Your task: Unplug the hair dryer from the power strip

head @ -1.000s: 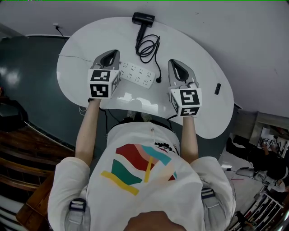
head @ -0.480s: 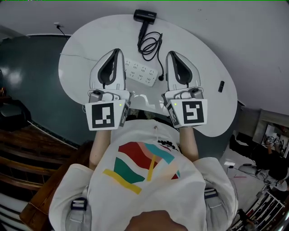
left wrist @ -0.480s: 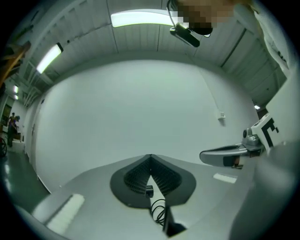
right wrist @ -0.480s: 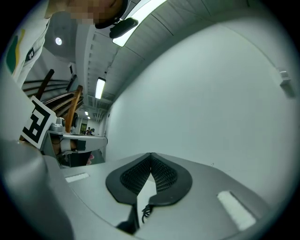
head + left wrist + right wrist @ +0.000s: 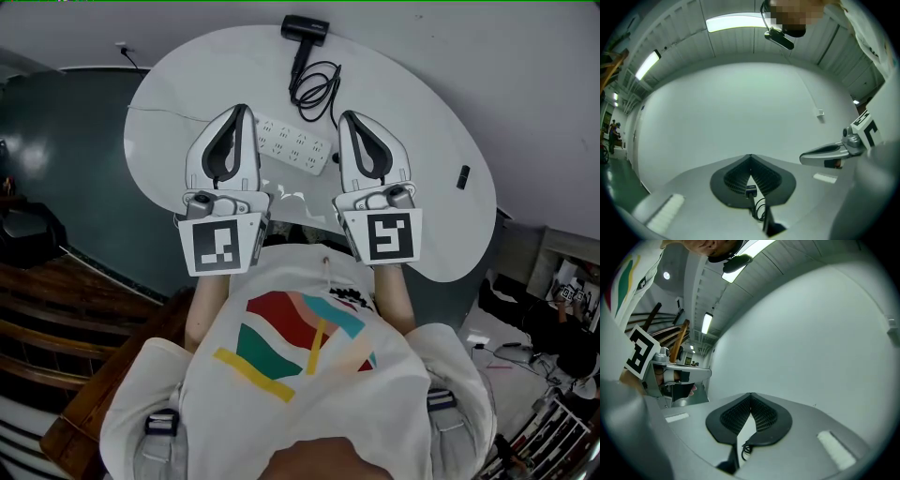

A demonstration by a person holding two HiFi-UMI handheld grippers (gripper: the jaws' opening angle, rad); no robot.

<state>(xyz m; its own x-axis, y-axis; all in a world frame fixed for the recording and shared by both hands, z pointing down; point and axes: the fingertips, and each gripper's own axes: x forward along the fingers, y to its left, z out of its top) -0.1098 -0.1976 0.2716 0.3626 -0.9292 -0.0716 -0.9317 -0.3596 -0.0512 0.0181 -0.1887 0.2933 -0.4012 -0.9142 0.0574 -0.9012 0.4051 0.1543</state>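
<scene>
Dark floor (image 5: 56, 141) at far left, then a white rounded table (image 5: 441, 197) against a pale wall (image 5: 525, 56). On that wall at upper left, a small outlet (image 5: 119, 49) with a thin lead (image 5: 131, 61) dropping from it.

Left of centre, above the table's near half: left gripper (image 5: 241, 110), held level, pointing at the far wall, with its marker cube (image 5: 223, 246) nearest the white shirt (image 5: 300, 375). Jaws pressed together, tips meeting, empty.

Just right of it, flat on the table between the two grippers: white power strip (image 5: 295, 145), lying aslant, left end farther, right end nearer.

Beyond the strip, at the table's far edge: black hair dryer (image 5: 305, 28), handle toward the near side, with its black cord (image 5: 317, 89) in a loose coil between dryer and strip. Cord's plug end (image 5: 335, 160) just beside the strip's right end, close against the right gripper; seated in a socket or not, impossible to tell.

Right of centre: right gripper (image 5: 344, 116), level, side by side with the left and apart from it, closed too, jaw tips touching and empty. Both above the table, touching none of dryer, cord or strip.

Farther right on the table top, alone: small dark object (image 5: 464, 176).
</scene>
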